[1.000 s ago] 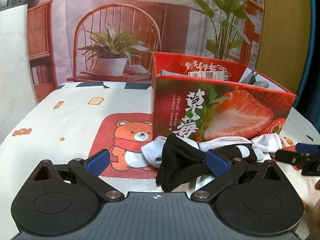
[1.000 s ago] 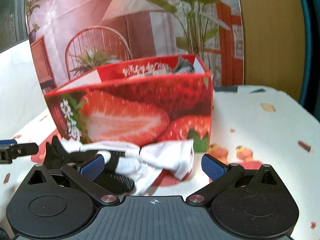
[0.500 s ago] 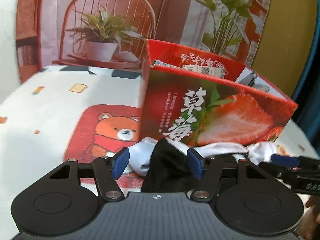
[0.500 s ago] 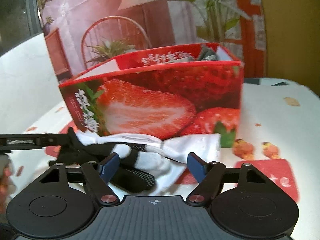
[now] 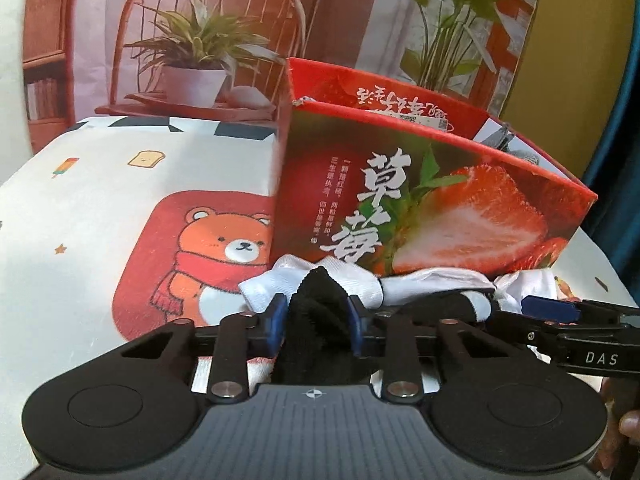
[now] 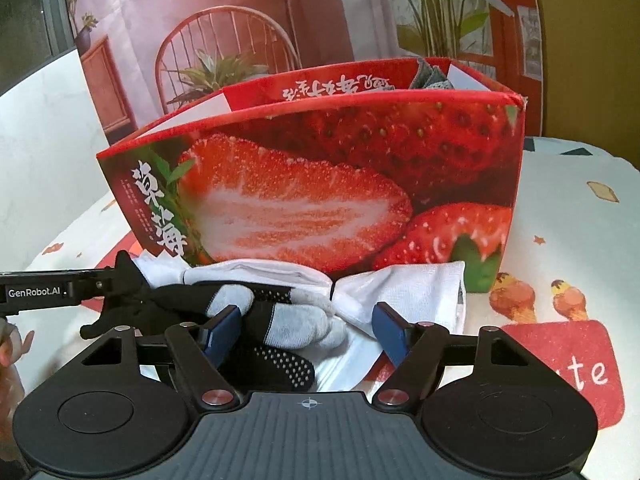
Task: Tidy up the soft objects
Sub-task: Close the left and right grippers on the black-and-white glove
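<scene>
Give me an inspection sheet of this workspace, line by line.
Surface: white cartoon-print tablecloth with a red bear patch.
Job's things: black fabric sock and white fabric socks heaped against the red strawberry-print cardboard box; a black sock with grey toe lies among them.
Clutter: grey cloth and paper inside the box, barely visible.
Grippers: left gripper shut on the black fabric sock; right gripper open, straddling the grey-toed sock.
Cables: nothing seen.
Surroundings: printed backdrop of chair, lamp and plants.
</scene>
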`<action>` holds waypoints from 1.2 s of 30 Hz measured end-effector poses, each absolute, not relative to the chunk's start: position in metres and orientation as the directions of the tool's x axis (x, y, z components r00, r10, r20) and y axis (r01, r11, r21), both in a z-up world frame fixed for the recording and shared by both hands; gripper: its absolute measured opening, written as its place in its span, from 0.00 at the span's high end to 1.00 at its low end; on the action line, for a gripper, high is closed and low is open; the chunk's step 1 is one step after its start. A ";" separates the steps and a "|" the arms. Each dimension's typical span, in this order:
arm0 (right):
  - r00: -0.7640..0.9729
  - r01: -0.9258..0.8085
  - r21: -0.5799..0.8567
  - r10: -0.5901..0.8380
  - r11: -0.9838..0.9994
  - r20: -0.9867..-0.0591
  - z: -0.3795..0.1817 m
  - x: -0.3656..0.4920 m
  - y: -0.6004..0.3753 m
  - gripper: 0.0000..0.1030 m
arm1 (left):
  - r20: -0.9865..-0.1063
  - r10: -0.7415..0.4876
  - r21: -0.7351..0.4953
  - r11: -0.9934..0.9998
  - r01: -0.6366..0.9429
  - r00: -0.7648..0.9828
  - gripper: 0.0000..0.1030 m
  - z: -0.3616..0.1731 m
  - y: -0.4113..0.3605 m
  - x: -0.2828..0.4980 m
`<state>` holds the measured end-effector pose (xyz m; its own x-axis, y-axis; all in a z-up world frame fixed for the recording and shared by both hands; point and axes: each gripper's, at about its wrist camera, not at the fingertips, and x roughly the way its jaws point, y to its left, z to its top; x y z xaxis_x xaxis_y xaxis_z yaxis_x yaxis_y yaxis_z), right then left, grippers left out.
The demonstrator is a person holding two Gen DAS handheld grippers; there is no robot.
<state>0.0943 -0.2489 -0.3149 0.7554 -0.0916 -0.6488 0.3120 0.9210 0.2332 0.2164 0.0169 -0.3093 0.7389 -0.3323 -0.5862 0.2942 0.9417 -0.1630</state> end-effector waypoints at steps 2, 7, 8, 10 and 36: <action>0.756 0.309 0.242 -0.083 0.920 -0.649 -0.316 0.092 -0.248 0.35 | -0.584 -0.322 -0.139 0.944 0.299 0.745 0.69 -0.309 0.015 0.210; 0.753 0.281 0.256 -0.047 0.925 -0.656 -0.318 0.087 -0.240 0.49 | -0.578 -0.314 -0.101 0.944 0.315 0.754 0.71 -0.306 0.012 0.198; 0.754 0.274 0.251 -0.045 0.929 -0.656 -0.317 0.087 -0.238 0.49 | -0.577 -0.314 -0.100 0.943 0.317 0.754 0.71 -0.306 0.012 0.197; 0.756 0.261 0.255 -0.033 0.931 -0.654 -0.316 0.086 -0.236 0.56 | -0.575 -0.314 -0.098 0.943 0.317 0.756 0.73 -0.307 0.014 0.193; 0.792 0.210 0.271 -0.001 0.940 -0.610 -0.315 0.067 -0.232 0.82 | -0.570 -0.318 -0.137 0.946 0.293 0.758 0.77 -0.313 0.020 0.178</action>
<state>0.0665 -0.2320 -0.3153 0.7920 -0.0008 -0.6105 0.2096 0.9395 0.2708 0.1779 0.0202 -0.3125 0.7579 -0.3175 -0.5699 0.2934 0.9461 -0.1370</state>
